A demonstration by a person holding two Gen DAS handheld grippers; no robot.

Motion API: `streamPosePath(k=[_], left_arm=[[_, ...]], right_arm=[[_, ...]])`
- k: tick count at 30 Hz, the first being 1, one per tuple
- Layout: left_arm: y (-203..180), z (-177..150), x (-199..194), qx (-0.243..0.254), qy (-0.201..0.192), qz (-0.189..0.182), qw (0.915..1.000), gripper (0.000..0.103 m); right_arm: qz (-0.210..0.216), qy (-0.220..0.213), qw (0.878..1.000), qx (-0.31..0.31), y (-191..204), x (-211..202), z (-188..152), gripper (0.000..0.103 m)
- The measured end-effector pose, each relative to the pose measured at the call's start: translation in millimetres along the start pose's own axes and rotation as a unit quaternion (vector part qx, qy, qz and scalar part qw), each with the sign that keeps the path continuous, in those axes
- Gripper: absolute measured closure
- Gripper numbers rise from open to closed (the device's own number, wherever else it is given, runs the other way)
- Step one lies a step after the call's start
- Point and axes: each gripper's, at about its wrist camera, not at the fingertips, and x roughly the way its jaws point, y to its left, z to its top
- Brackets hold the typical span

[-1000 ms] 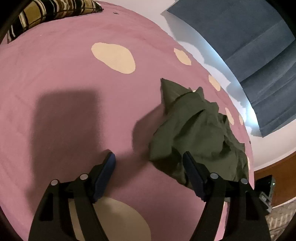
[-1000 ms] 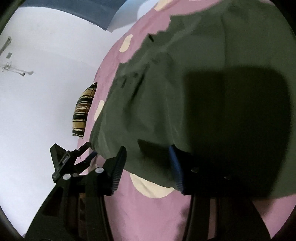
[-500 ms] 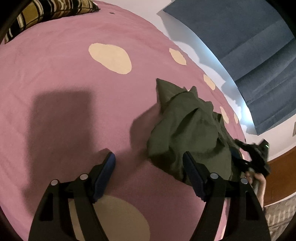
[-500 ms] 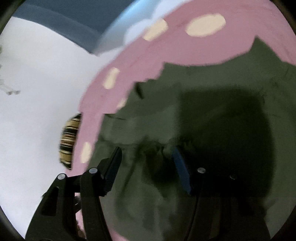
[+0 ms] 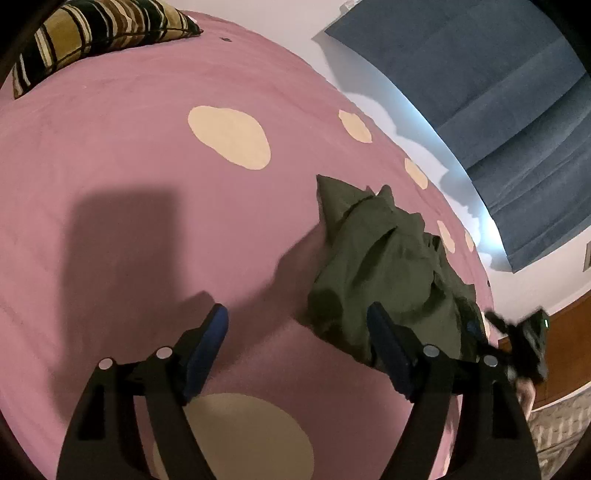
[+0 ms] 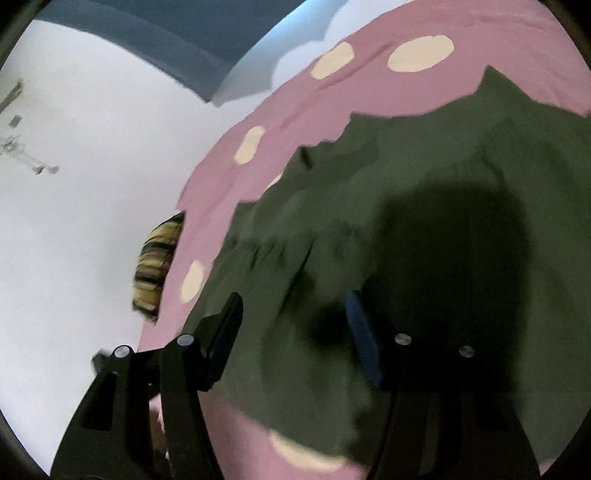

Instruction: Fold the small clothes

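A dark olive garment (image 5: 384, 266) lies crumpled on the pink bed cover (image 5: 147, 147), to the right of my left gripper (image 5: 295, 310). That gripper hovers over bare cover, open and widening slightly, with nothing between its fingers; its right finger overlaps the garment's near edge. In the right wrist view the olive garment (image 6: 369, 206) fills most of the frame. My right gripper (image 6: 294, 297) hangs just above it, jaws opening, with cloth under the gap but no pad pressing on it. The right gripper (image 5: 524, 339) also shows blurred at the left wrist view's right edge.
A striped pillow (image 5: 92, 29) lies at the bed's far end, also seen as the pillow (image 6: 155, 273). Blue curtains (image 5: 480, 74) hang on the white wall beyond the bed. Wooden furniture (image 5: 569, 350) stands past the bed's right edge. Cream spots dot the cover.
The right gripper's jaws have widened and it has pulled up and back, so more pink cover shows beyond the garment. It has come into the left wrist view at the right edge.
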Motion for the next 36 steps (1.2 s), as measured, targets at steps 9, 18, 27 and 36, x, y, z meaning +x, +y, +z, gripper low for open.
streamPosePath(k=[9,18,27,36], left_arm=[[-13.4,26.1,14.2,0.037,0.01,-0.011,0.9992,0.024],[-33.8,61.4,79.7,0.078,0.123,-0.049,0.9882,0.023],[-29.0,80.1,135.4,-0.016,0.217,-0.144,0.9652,0.017],[-94.9,55.5,143.7,0.149,0.211,-0.021,0.9659,0.028]], right_arm=[[-0.01,0.042,0.999,0.017,-28.6,3.2,-64.4,0.046],[-0.011,0.018,1.0,-0.004,-26.0,-6.2,-75.0,0.046],[-0.003,0.016,1.0,-0.004,-29.1,-8.1,-77.7,0.046],[0.0,0.01,1.0,-0.014,-24.4,-3.5,-76.7,0.045]])
